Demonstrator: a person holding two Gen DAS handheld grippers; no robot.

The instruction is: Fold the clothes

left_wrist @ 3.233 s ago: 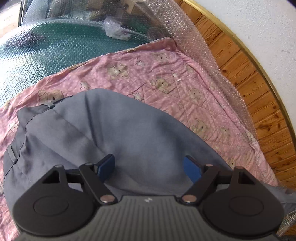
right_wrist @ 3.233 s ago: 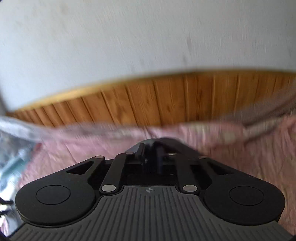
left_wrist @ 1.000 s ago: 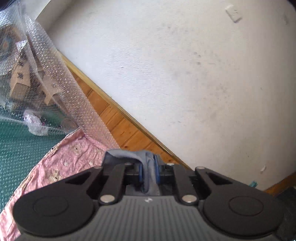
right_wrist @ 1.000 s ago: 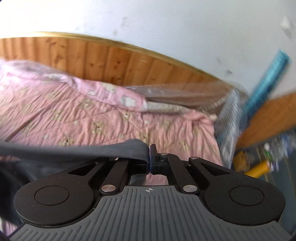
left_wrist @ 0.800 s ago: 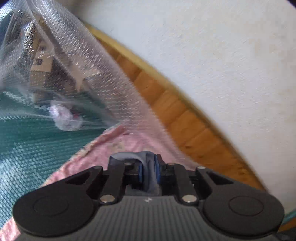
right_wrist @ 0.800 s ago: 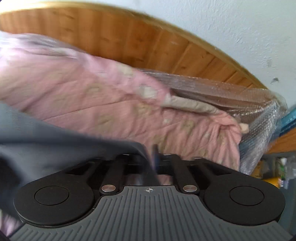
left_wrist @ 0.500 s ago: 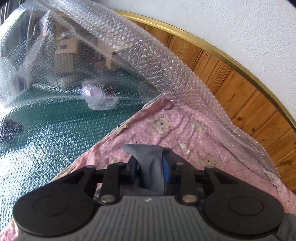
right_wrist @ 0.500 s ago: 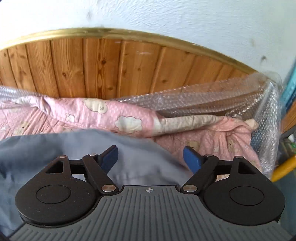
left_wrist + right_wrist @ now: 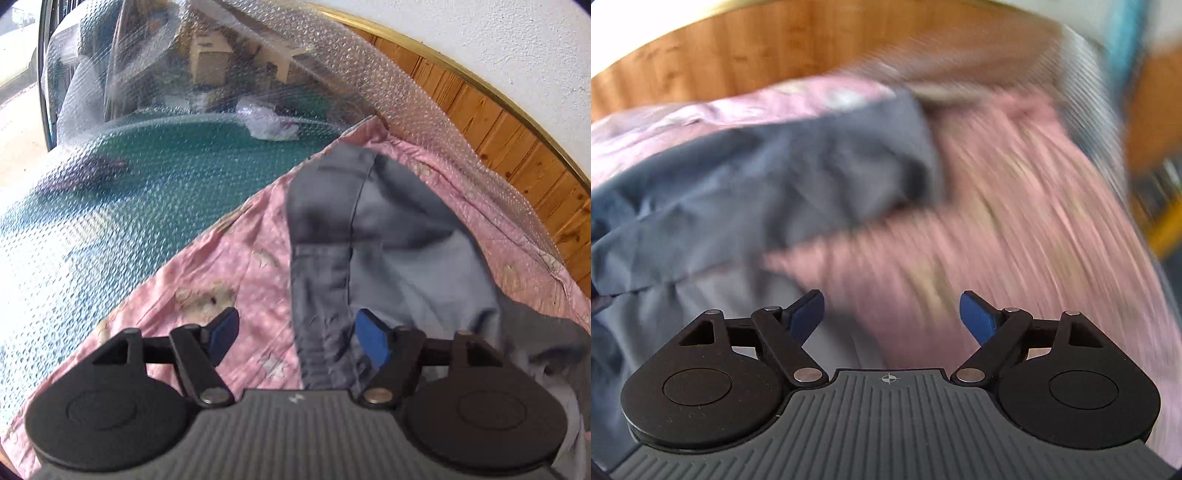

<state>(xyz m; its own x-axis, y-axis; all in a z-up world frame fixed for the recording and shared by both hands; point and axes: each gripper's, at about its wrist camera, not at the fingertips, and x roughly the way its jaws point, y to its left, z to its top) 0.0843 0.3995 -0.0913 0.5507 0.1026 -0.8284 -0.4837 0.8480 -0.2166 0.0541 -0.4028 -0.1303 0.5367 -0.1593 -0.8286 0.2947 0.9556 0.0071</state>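
— Left wrist view: where's your grey garment?
— Twelve o'clock of your left gripper, on the pink quilt; jaws wide, empty.
— And your right gripper?
— Spread, empty; garment at ten o'clock; blurred.

A home room: a pink teddy-bear quilt covers the work surface, bubble wrap beside it, wood panelling and plastered wall behind the quilt.

The right gripper, jaws spread, hovers over grey trousers on a pink quilt.
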